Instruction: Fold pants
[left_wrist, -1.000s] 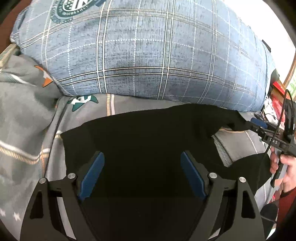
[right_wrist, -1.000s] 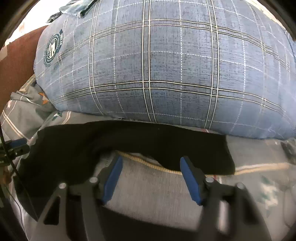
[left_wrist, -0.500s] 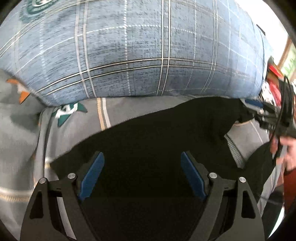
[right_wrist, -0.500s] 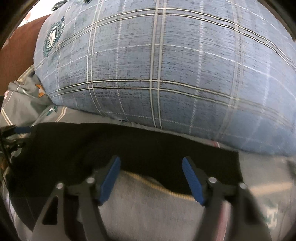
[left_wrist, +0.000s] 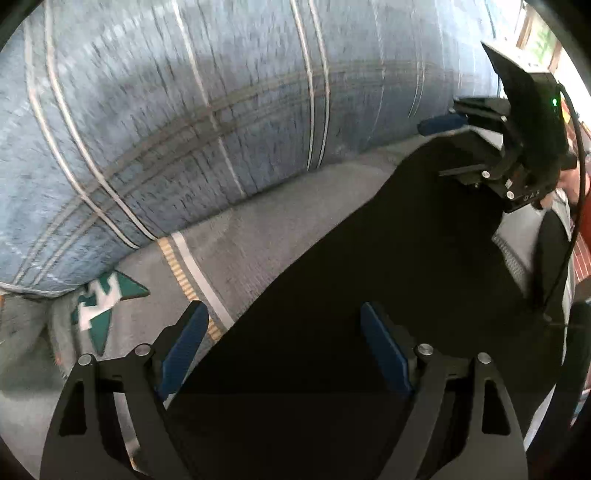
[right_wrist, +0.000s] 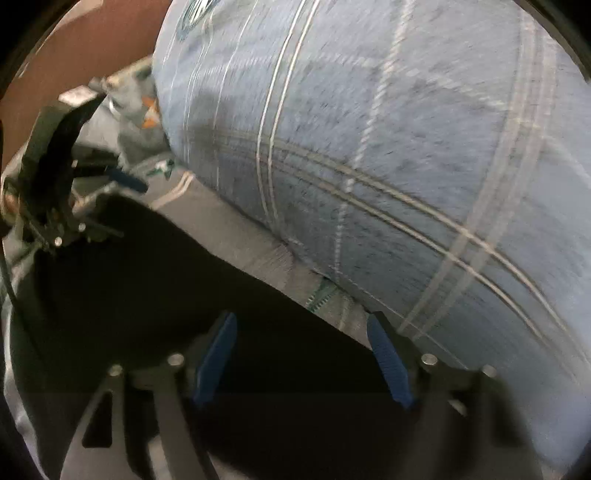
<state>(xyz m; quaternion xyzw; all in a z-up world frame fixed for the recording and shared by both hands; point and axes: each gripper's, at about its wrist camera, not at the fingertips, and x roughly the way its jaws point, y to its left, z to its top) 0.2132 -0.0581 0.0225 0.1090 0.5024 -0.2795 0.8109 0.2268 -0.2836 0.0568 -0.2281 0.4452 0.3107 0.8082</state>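
Note:
Black pants (left_wrist: 369, 277) lie spread on a grey bedspread (left_wrist: 266, 229), just in front of a big blue plaid pillow (left_wrist: 184, 110). My left gripper (left_wrist: 282, 308) hangs open over the pants' left edge, one pad over the bedspread, nothing pinched. My right gripper (right_wrist: 301, 316) hovers over the pants (right_wrist: 147, 277) near their far edge by the pillow (right_wrist: 406, 147). Its jaws are opening, with only flat cloth beneath them. Each gripper shows in the other's view: the right one (left_wrist: 498, 158) at the upper right, the left one (right_wrist: 55, 192) at the left.
The pillow rises close behind the pants' far edge. The bedspread has a green motif (left_wrist: 107, 299) and a yellow-white stripe (left_wrist: 188, 266). A brown headboard (right_wrist: 74, 44) stands at the back left. A person's hand (left_wrist: 576, 181) holds the right gripper.
Both grippers have dropped lower and rolled, so the scene now sits tilted. They have come closer together. The right gripper moved from over the bedspread to over the pants, its jaws wider.

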